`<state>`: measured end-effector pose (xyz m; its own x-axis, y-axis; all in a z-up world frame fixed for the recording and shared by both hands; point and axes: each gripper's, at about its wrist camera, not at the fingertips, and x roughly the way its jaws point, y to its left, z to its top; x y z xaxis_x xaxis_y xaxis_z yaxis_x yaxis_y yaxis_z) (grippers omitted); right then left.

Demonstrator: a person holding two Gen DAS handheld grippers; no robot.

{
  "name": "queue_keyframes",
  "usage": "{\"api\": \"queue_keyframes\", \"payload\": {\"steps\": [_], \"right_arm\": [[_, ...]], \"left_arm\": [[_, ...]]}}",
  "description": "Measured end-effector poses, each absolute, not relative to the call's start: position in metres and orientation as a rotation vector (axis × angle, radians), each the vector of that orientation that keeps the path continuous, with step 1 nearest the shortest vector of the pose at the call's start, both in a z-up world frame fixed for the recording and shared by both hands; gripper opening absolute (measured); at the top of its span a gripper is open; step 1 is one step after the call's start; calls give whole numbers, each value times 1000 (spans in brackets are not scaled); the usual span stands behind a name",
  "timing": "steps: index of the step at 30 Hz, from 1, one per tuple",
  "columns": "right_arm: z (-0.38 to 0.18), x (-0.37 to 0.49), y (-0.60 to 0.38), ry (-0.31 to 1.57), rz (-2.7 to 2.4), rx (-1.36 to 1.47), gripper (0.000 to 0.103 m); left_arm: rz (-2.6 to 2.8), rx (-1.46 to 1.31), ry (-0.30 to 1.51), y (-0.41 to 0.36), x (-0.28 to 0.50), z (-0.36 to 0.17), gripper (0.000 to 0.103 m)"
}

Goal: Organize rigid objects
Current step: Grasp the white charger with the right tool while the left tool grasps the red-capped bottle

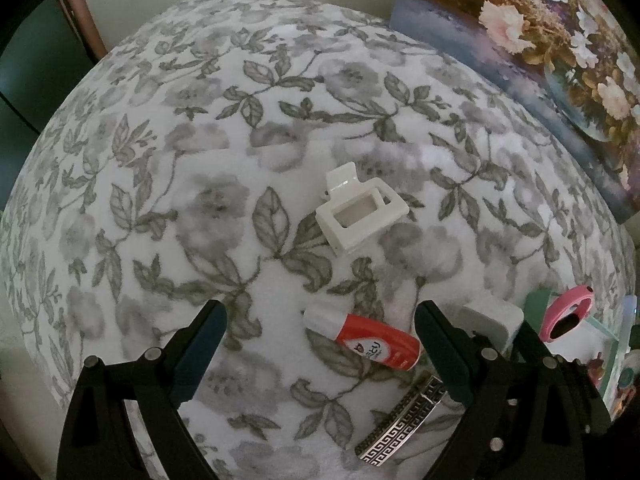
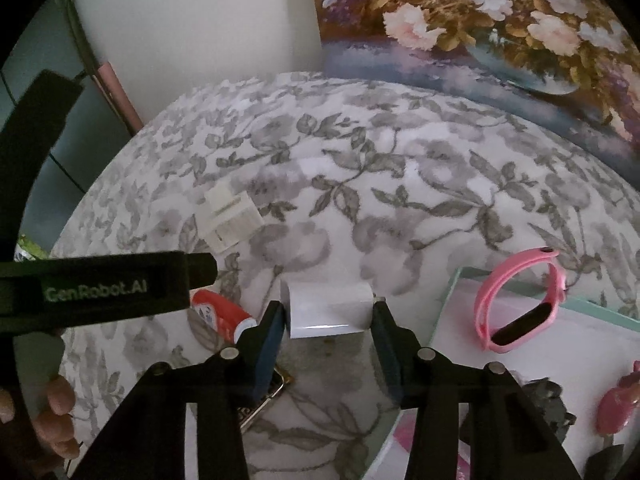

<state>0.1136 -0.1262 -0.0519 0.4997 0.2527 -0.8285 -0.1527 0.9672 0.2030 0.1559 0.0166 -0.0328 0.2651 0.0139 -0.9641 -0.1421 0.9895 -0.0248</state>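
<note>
Right wrist view, center frame: my right hand-held gripper (image 2: 327, 320) is pinching the white block (image 2: 326, 310) from both sides; left hand-held gripper (image 1: 320, 330) hangs wide open, holding nothing.

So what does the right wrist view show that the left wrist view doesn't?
Only the right wrist view: the white block sitting between the right gripper's fingers, and a pink figurine on the tray.

Only the left wrist view: the left gripper open and empty, and the patterned silver bar at full length.

Both: the white hair claw, the red tube, the pink band and the flower painting.
</note>
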Motion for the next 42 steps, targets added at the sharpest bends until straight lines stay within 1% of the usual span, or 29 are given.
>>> {"api": "queue_keyframes", "payload": {"steps": [13,33,34,36,37,38,39,40,41,42], "right_arm": [[-29,110,-153,970,232,166,46],[-15,106,-166,941,215,179,46],[-15,106,-165,941,215,178,46],[-16,106,-166,945,213,177,46],[-16,106,-167,947,210,177,46],[-16,106,-168,948,209,178,46],[-15,105,-169,949,207,180,46],[-15,105,-170,948,205,181,46],[-14,104,-171,948,204,181,46],[-13,103,-172,945,203,181,46]], "left_arm": [[78,-139,1335,12,153,-41,95],[20,-8,1390,-27,146,-71,94],[24,3,1387,-30,146,-72,93],[23,21,1382,-34,145,-73,87],[18,27,1383,-36,145,-73,81],[10,28,1385,-38,145,-74,74],[-4,22,1387,-39,145,-75,70],[-15,12,1389,-42,145,-74,60],[-23,2,1389,-43,145,-73,53],[-24,-2,1385,-45,145,-72,52]]}}
